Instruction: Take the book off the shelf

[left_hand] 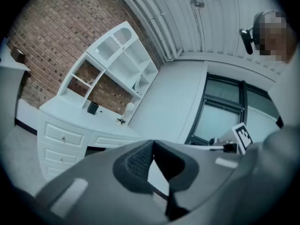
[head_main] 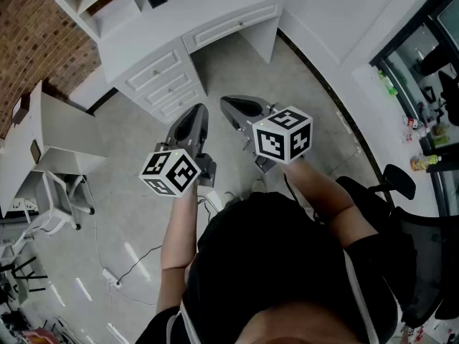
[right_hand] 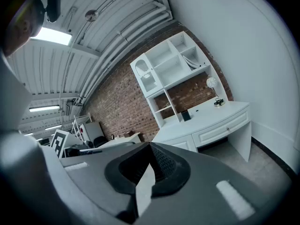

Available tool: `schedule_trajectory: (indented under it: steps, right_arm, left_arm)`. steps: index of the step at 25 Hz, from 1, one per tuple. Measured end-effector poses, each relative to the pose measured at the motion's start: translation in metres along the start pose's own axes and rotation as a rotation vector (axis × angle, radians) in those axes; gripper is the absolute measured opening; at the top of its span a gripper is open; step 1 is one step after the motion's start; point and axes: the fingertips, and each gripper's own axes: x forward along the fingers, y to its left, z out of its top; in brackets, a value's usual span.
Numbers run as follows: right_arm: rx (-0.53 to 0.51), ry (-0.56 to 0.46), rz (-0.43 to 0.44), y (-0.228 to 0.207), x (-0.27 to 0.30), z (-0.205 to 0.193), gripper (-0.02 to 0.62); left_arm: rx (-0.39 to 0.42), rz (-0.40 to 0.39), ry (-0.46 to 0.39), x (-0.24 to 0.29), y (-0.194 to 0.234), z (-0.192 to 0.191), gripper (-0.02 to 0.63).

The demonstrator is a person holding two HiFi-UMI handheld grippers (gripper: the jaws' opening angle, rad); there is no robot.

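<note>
White open-compartment shelf [right_hand: 169, 73] stands upright atop the desk [right_hand: 211, 115].

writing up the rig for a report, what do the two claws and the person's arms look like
Both the left claw and the right claw are smooth grey shells tapering to a point, with dark ribbed pads inside. Each carries a white cube printed with black square markers. The person wears a black short-sleeved top; the forearms are uncovered.

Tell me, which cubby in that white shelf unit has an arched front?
The top cubby at the shelf unit's left end in the right gripper view; it alone has an arched front, the rest are plain open rectangles.
</note>
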Motion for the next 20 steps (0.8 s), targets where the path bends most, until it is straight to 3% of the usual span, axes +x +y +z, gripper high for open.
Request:
schedule_trajectory:
  steps: [20]
  right_arm:
    - [0.042,-0.001,0.032,-0.016,-0.011,0.001,-0.003]
  left_arm:
    - [0.025,-0.005,0.016,0.017,-0.015,-0.011,0.005]
